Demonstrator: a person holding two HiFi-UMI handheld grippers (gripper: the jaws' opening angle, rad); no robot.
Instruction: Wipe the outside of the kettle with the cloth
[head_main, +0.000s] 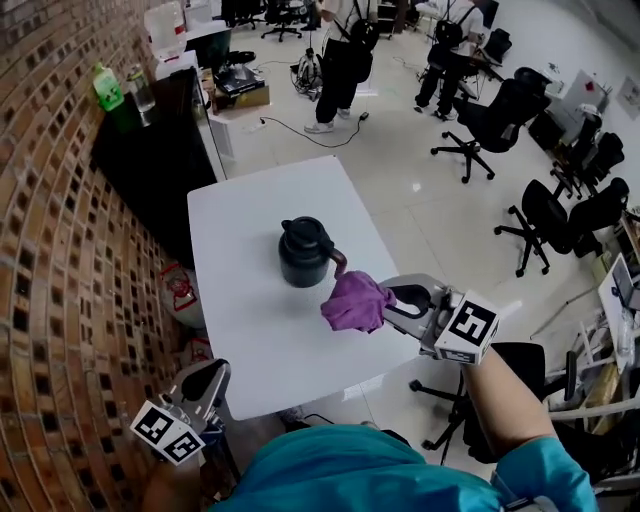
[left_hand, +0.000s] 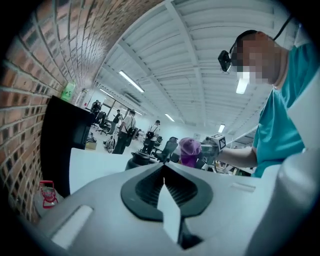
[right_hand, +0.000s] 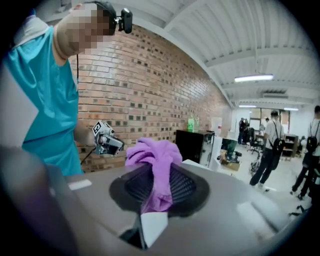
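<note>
A dark kettle (head_main: 304, 252) with a lid and a side handle stands upright in the middle of the white table (head_main: 250, 330). My right gripper (head_main: 392, 300) is shut on a bunched purple cloth (head_main: 356, 302), held just right of and in front of the kettle's handle, not clearly touching it. In the right gripper view the cloth (right_hand: 155, 165) runs down between the closed jaws. My left gripper (head_main: 210, 384) hangs below the table's near left corner, shut and empty. From it I see the kettle (left_hand: 141, 161) and the cloth (left_hand: 189, 149) beyond the table edge.
A brick wall (head_main: 60, 250) runs along the left. A black cabinet (head_main: 150, 150) with a green bottle (head_main: 107, 87) stands behind the table. Office chairs (head_main: 560, 215) and standing people (head_main: 340, 60) fill the floor to the right and back. A red item (head_main: 180, 288) lies on the floor by the wall.
</note>
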